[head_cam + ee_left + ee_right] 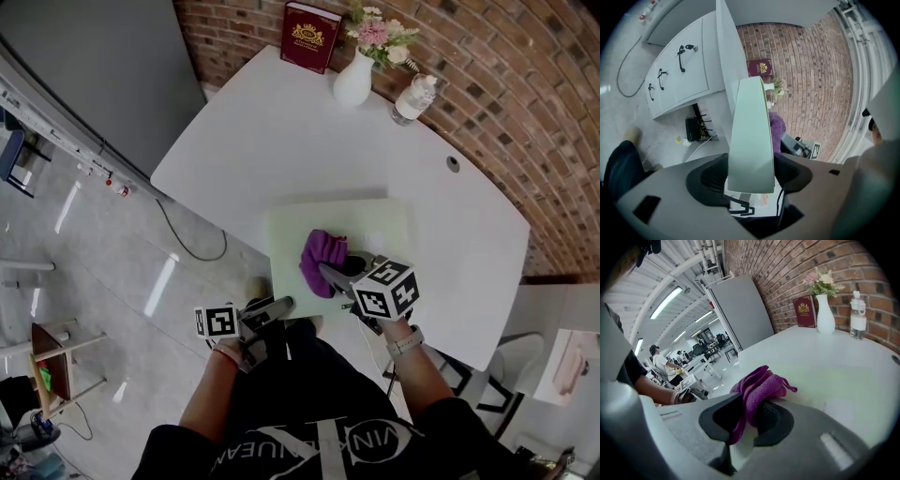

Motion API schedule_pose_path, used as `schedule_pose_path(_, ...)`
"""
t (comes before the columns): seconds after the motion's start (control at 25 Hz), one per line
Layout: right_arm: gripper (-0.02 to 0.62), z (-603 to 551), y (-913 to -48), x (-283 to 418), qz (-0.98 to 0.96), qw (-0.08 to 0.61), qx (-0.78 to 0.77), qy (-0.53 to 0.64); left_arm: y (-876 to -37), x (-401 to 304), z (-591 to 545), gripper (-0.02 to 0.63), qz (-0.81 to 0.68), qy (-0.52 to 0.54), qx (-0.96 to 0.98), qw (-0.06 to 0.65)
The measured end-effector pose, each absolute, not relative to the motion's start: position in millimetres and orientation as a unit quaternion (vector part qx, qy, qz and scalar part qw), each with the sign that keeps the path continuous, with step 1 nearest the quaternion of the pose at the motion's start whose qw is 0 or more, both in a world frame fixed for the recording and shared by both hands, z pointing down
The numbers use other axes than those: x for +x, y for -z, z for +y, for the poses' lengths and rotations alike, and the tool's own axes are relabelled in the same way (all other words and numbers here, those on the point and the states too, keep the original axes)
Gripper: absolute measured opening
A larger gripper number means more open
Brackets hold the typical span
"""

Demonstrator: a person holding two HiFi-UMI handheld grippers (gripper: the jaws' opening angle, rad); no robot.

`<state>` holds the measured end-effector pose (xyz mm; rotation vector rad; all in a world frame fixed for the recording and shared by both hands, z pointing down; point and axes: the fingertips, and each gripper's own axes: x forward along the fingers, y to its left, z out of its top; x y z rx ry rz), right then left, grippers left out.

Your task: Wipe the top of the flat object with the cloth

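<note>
Head view, left to right. At the near left, the left gripper [272, 309] met the near-left corner of the pale green board [375, 230]. The left gripper view showed the board edge-on between its jaws with both pads against its faces, so this claw was closed on the board and appeared to be steadying it. The board lay flat on the white table [281, 131], near the edge closest to the person.

On the near-left part of the board sat the bunched purple cloth [322, 258]. Just to its right, the right gripper [335, 274] was angled down toward the board. In the right gripper view its jaws were clamped on a fold of the cloth, and the rest of the bundle rested on the green surface.

At the back of the table stood a red book [310, 36], a white vase with flowers [353, 80] and a water bottle [413, 98], well apart from the work.

Progress, as a judgement: cloth and board were in contact, so wiping looked to be under way. The far and right parts of the board lay bare and showed no mark of being wiped or not, so those areas were probably left to cover.
</note>
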<state>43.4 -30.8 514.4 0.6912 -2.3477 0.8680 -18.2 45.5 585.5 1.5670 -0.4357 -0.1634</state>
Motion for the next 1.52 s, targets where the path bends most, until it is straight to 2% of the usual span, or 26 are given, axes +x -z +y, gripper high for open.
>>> schedule_pose_path(0.4, 0.064, -22.2, -524.7, 143.2, -0.839, 0.281, 0.335, -0.323, -586.3, -21.6, 43.3, 0.295, -0.214, 0.085, 0.696, 0.680)
schedule_pose_path(0.56, 0.064, -20.8, -524.5, 179.1, -0.830, 0.282, 0.362, -0.317, -579.0, -16.7, 44.1, 0.295, -0.214, 0.117, 0.666, 0.705)
schedule_pose_path(1.12, 0.064, -12.5, -522.7, 284.5, -0.783, 0.307, 0.463, -0.281, -579.6, -17.8, 33.4, 0.295, -0.227, 0.125, 0.674, 0.692)
schedule_pose_path(1.32, 0.064, -9.2, -493.6, 301.2, -0.757, 0.333, 0.523, -0.206, -570.0, -28.3, 24.1, 0.306, -0.245, 0.199, 0.662, 0.680)
schedule_pose_path(1.4, 0.064, -9.8, -472.2, 292.2, -0.764, 0.316, 0.535, -0.173, -565.3, -37.8, 13.0, 0.333, -0.269, 0.229, 0.660, 0.663)
schedule_pose_path(1.52, 0.064, -8.9, -438.7, 259.6, -0.795, 0.232, 0.533, -0.174, -560.1, -37.2, 10.2, 0.357, -0.272, 0.214, 0.679, 0.647)
